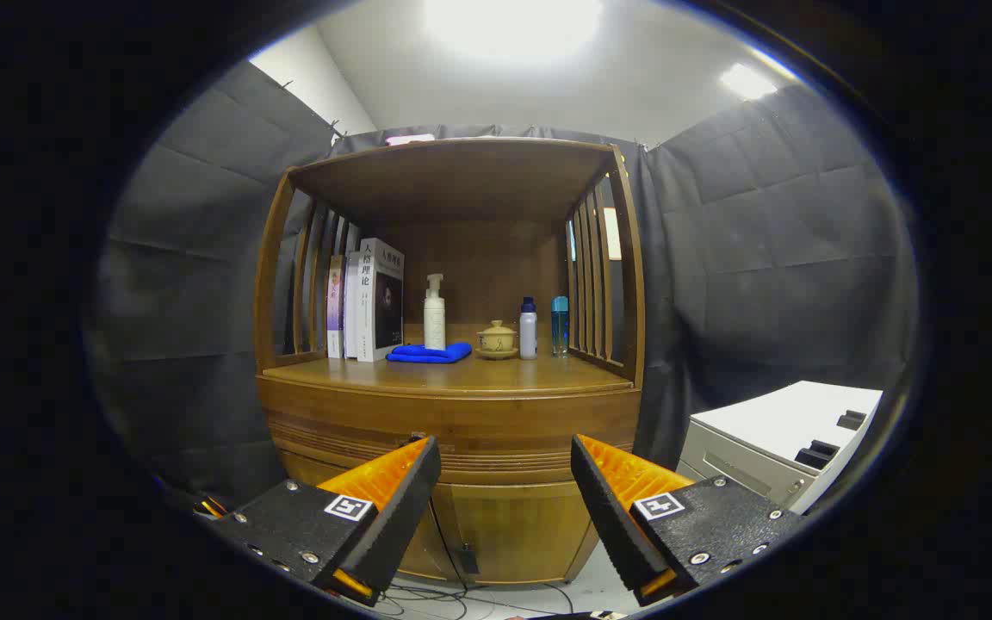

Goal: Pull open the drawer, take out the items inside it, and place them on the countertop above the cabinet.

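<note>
Level and head-on, the gripper [505, 482] faces the wooden cabinet [453, 430], its 2 fingers spread wide apart with nothing between them and touching nothing. Just beyond the fingertips [423, 456] runs the cabinet's ribbed front band, where the drawer [453, 426] sits shut, flush with the front. Below the band, between the fingers, are the cabinet's lower doors, and thin cables trail on the floor at its foot. Above the drawer lies the countertop [461, 375]. At the back of it stand several books [367, 301] on the left, then a white pump bottle [434, 314] behind a folded blue cloth [429, 352], a small lidded ceramic cup [496, 339], a white bottle [528, 330] and a blue bottle [559, 325]. Right of the cabinet stands a white machine [784, 439].
</note>
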